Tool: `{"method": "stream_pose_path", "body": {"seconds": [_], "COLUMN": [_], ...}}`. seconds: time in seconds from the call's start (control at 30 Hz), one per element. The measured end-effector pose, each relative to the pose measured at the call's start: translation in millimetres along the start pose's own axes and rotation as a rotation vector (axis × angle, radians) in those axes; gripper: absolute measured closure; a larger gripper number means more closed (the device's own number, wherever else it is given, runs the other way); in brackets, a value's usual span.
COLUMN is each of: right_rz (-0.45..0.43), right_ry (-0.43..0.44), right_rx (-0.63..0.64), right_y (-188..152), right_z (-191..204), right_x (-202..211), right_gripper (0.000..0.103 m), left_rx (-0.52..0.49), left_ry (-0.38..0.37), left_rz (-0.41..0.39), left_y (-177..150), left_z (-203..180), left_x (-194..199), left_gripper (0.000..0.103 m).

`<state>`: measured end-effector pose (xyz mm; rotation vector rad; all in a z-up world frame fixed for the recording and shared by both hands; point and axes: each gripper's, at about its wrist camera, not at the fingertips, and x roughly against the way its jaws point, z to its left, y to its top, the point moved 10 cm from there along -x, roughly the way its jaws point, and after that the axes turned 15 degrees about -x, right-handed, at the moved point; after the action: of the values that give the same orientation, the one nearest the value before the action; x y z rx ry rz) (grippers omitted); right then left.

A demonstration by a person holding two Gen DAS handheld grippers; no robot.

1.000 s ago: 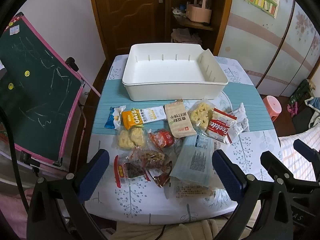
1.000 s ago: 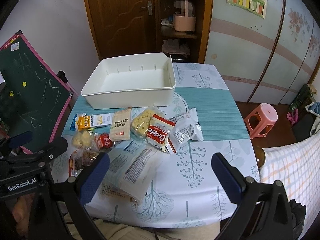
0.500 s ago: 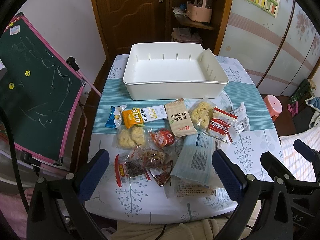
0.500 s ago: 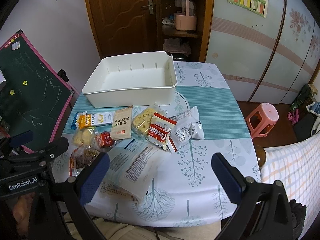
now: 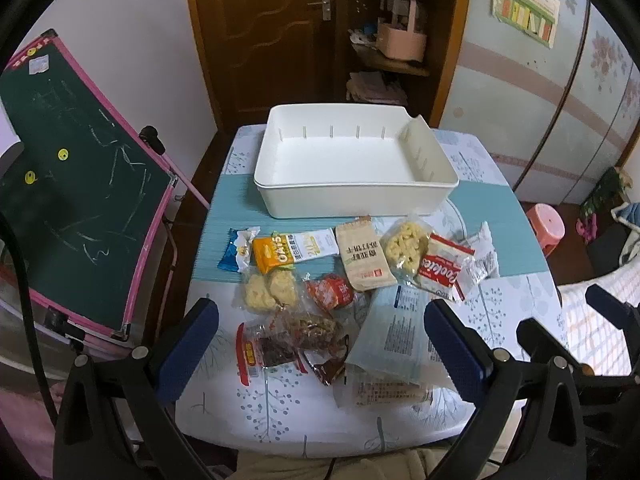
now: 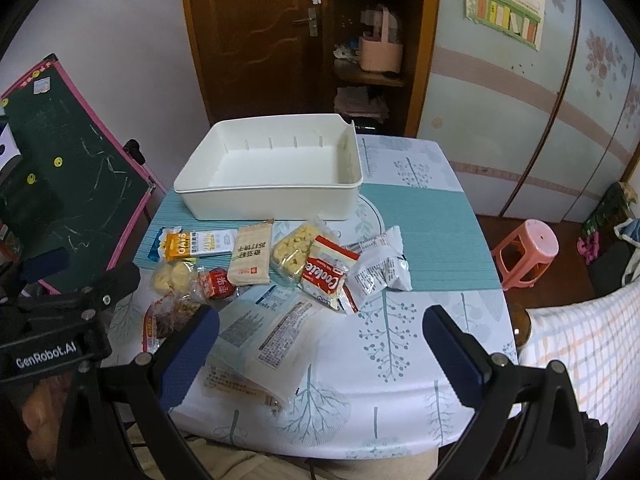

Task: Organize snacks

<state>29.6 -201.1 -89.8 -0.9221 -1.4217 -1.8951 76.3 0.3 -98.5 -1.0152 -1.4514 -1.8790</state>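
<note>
I find the snacks lying loose on the table [image 5: 516, 304], in a cluster just in front of the white bin [image 5: 352, 200], which stands empty on the teal runner [image 6: 432, 240]. Nearest me is a large pale-blue flat pack [image 5: 396, 336], overlapping a clear-wrapped pack beneath it. I judge it light, floppy and slick; a grip on its free edge or corner should serve, though it may sag and drag its neighbour. The red-and-white Cookies pack [image 6: 326, 278] leans on a clear bag of yellow crackers [image 6: 294, 250]; that content looks brittle, so I would pinch the crimped seam, not the body. The beige sachet [image 5: 364, 260] and orange oats bar [image 5: 282, 254] look stiffer and easier to nip across their width. The small red packet [image 5: 330, 292] and dark snack bags [image 5: 292, 340] are crinkly film, likely to slip.

The left gripper [image 5: 320, 336] hovers above the near cluster, jaws wide, carrying nothing. The right gripper [image 6: 320, 340] hovers likewise, spread wide and empty, over the flat pack and bare tablecloth. Nothing is in the bin yet.
</note>
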Motion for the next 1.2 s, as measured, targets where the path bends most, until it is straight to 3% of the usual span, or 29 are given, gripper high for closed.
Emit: {"method": "stream_pose_path", "body": {"seconds": [0.37,0.57,0.67,0.77,0.93,1.2], "right_rz": [0.01,0.051,0.102,0.206,0.371,0.482], "right_ry": [0.023,0.031,0.021,0.031,0.065,0.114], "right_rx": [0.03,0.032,0.023,-0.015,-0.105,-0.171], "right_y": [3,2,-4,-18,-45,-70], "right_z": [10,10,5,-3,-16,-17], "right_x": [2,-13,-34,-63,-103,-140], "right_gripper": [0.001,0.001,0.001,0.001,0.001,0.002], "left_rx": [0.0,0.029,0.047,0.046,0.055,-0.06], "left_ry": [0.033,-0.087,-0.037,0.011,0.021,0.034], "left_rz": [-0.048,-0.024,-0.001,0.05,0.147,0.294], "left_y": [10,4,-4,-20,-54,-104], "left_z": [14,25,47,66,86,83], "left_x": [5,-7,-20,-37,-73,-130], "left_gripper": [0.001,0.001,0.001,0.001,0.001,0.001]}}
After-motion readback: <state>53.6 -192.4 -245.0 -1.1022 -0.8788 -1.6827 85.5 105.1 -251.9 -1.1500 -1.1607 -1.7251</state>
